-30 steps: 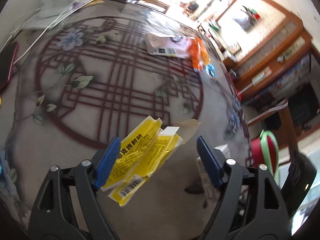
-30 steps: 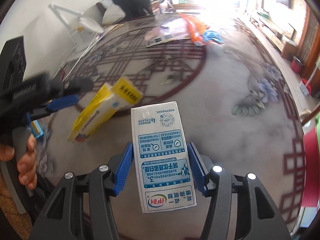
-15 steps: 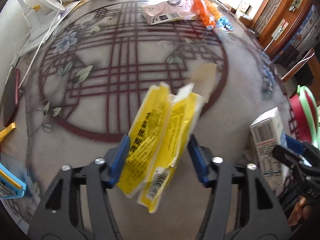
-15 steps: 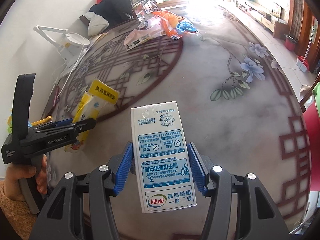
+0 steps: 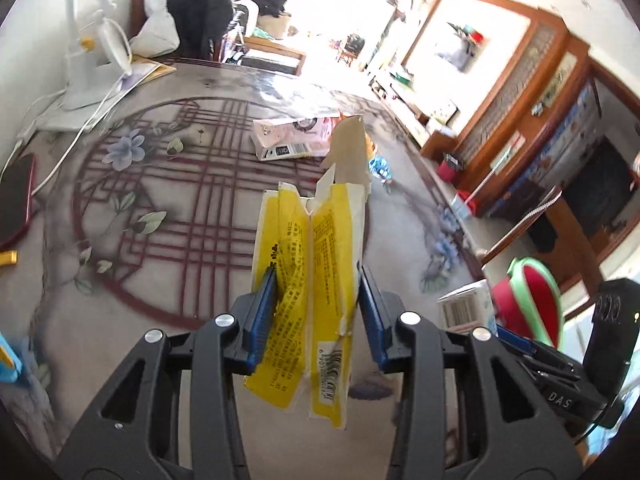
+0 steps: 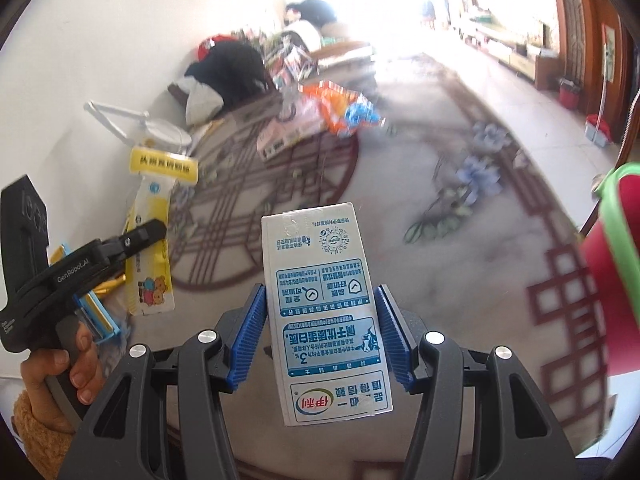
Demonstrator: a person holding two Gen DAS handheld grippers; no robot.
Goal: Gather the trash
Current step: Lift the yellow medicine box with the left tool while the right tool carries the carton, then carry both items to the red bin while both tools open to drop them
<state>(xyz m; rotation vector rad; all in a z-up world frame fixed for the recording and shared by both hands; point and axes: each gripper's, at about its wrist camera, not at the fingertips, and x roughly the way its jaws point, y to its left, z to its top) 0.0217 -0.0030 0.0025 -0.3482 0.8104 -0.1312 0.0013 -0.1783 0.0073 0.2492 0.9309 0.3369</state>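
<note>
Lamp (image 5: 86,76) and cable stand at the far left of the counter (image 5: 168,280), a broad top printed with a dark red lattice circle and pale flowers. Beside the lamp, at the left edge, lies a dark red flat thing (image 5: 16,204).

Nearer the middle, the left gripper (image 5: 318,314) has its blue fingers (image 5: 262,316) closing on a crumpled yellow box (image 5: 312,280), whose torn flap sticks up; the box sits squeezed between the pads, lifted off the counter. From the right wrist view the same box (image 6: 154,240) hangs beside the left gripper (image 6: 132,240), with a hand (image 6: 68,364) in a fuzzy orange cuff gripping the handle.

Further back on the counter a pink carton (image 5: 294,138) lies flat, and just beside it an orange and blue wrapper (image 6: 344,110), blurred.

To the right, the right gripper (image 6: 320,330) has its fingers (image 6: 250,332) clamped on a white and blue milk carton (image 6: 324,308), held upright in the grip, above the counter. From the left wrist view only a corner of that carton (image 5: 466,308) shows.

At the far right, off the counter's edge, sits a red bin with a green rim (image 5: 534,298); I cannot tell what is inside it.
</note>
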